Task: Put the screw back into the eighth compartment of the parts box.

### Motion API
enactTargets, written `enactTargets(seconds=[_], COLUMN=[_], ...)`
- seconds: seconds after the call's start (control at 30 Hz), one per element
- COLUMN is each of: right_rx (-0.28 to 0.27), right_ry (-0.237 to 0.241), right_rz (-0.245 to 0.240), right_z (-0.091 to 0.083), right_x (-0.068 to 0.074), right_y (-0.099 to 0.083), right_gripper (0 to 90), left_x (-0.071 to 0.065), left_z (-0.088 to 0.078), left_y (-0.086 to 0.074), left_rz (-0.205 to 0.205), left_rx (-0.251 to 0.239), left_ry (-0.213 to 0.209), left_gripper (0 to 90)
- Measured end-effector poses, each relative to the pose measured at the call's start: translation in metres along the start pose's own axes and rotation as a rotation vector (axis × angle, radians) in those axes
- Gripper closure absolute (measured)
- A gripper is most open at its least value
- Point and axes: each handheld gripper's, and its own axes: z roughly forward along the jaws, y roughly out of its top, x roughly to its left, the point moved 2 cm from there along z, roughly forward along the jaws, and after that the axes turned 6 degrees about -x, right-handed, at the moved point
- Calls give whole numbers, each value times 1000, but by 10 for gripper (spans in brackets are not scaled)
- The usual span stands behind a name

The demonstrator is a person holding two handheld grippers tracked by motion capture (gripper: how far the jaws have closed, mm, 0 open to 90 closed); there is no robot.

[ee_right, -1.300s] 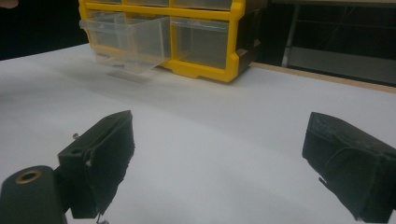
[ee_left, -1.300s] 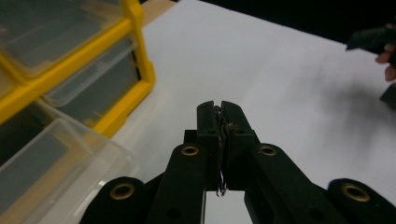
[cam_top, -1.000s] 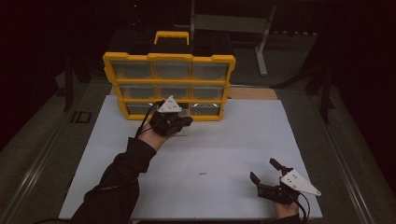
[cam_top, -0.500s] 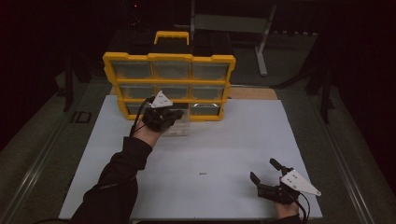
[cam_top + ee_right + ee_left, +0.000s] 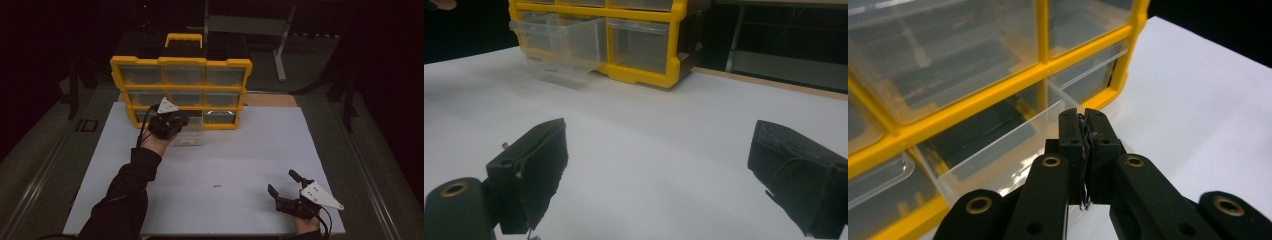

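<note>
While its jaws are pressed fully together with nothing between them, the left gripper point(image 5: 1087, 131) is held above the pulled-out clear drawer point(image 5: 189, 135), bottom row of the yellow organizer point(image 5: 181, 62). Toward five o'clock, the right gripper point(image 5: 283, 183) rests wide open on the white table point(image 5: 240, 155).

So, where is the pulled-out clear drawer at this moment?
In the high view the clear drawer sticks out from the bottom row, middle slot, of the yellow organizer at the white board's far edge, directly by the left gripper.
</note>
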Motion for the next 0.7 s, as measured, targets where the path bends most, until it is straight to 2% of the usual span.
enactTargets(seconds=[0.23,0.4,0.7], right_rx=[1,4,4], right_ry=[0,0,2], right_rz=[1,1,1], right_z=[0,0,0], right_x=[0,0,0], right_y=[0,0,-1], right_gripper=[92,91,91], left_x=[8,12,16], left_z=[6,12,23], left_y=[-6,-8,-11], left_rz=[-30,-19,-33], left_rx=[35,82,141], left_ry=[18,17,9], left_gripper=[867,867,867])
